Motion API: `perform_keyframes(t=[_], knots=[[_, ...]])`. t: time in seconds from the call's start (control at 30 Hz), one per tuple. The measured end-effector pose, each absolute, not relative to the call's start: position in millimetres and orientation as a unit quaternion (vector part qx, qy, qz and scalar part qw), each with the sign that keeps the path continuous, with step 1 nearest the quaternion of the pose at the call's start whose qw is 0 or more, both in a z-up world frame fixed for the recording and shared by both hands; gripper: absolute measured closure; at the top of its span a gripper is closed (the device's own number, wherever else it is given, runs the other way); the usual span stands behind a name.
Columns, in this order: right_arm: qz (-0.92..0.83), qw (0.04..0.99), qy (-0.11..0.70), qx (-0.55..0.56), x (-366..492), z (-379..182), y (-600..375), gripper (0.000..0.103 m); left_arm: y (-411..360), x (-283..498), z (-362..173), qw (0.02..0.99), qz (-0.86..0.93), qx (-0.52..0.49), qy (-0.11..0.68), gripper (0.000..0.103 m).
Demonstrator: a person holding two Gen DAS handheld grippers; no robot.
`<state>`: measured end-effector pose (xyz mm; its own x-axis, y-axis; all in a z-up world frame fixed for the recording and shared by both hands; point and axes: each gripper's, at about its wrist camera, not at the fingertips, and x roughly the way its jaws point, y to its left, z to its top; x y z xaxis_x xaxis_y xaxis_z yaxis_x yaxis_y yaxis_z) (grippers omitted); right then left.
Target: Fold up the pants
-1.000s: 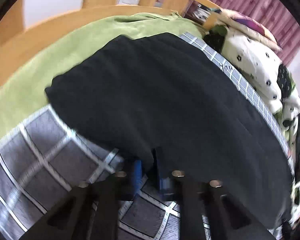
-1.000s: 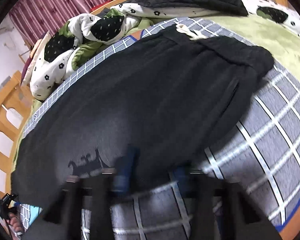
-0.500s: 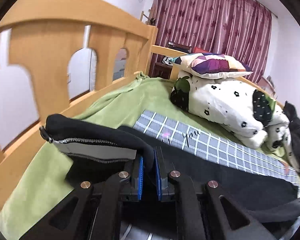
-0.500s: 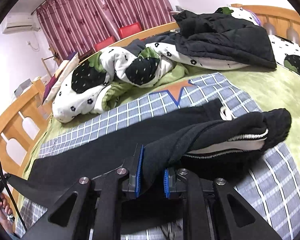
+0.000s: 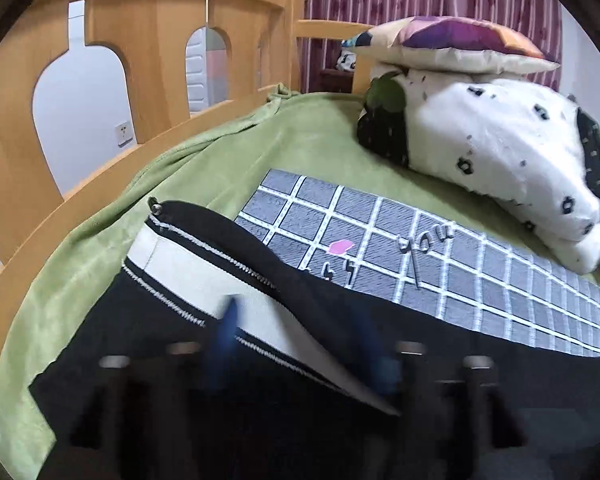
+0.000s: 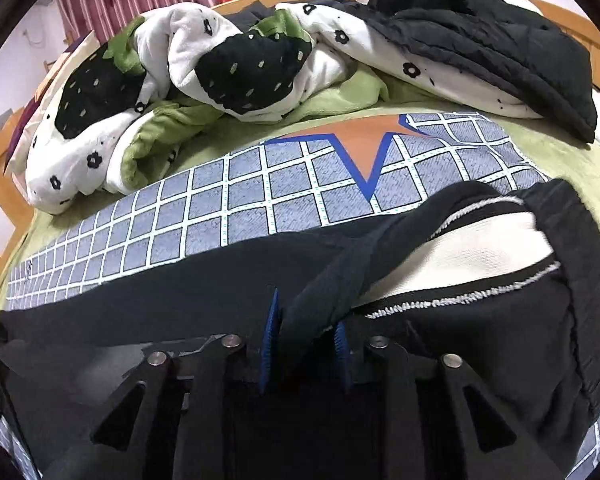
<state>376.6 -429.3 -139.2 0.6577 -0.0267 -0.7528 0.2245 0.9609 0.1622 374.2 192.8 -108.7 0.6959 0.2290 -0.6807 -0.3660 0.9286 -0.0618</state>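
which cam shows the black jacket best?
Right wrist. The jacket lies in full view on the quilt at the far side of the bed. Left wrist shows none of it; only pants, quilt and pillow appear there.

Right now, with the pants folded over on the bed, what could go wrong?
1. A ridge of the black pants still sits between the right claw pads, which have just been opening. Pulling away could drag the fold back.
2. The left claw has just been opening too; the pale inside of the waistband shows, so the top layer looks uneven and may slide.
3. The rumpled strawberry blanket lies close behind the pants and might catch a claw.
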Motion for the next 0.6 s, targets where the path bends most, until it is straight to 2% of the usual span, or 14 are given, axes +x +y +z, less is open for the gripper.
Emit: perform_keyframes(t=[0.07, 0.13, 0.27, 0.37, 0.43, 0.6], knots=[[-0.059, 0.905, 0.402, 0.129, 362, -130, -431, 0.038, 190, 355, -92, 0.928, 0.159, -0.094, 0.323, 0.032], [-0.060, 0.915, 0.377, 0.130, 346, -115, -432, 0.037, 186, 341, -78, 0.931, 0.157, -0.082, 0.319, 0.027], [-0.053, 0.917, 0.373, 0.131, 305, -87, -436, 0.036, 182, 294, -62, 0.931, 0.139, -0.066, 0.330, 0.026], [-0.057, 0.916, 0.376, 0.125, 265, -80, -441, 0.034, 182, 257, -71, 0.927, 0.128, -0.066, 0.346, 0.025], [-0.062, 0.915, 0.378, 0.129, 240, -84, -445, 0.030, 188, 233, -89, 0.915, 0.110, -0.099, 0.374, 0.025], [-0.066, 0.899, 0.401, 0.164, 189, -117, -453, 0.030, 209, 190, -143, 0.871, 0.047, -0.239, 0.426, 0.025]])
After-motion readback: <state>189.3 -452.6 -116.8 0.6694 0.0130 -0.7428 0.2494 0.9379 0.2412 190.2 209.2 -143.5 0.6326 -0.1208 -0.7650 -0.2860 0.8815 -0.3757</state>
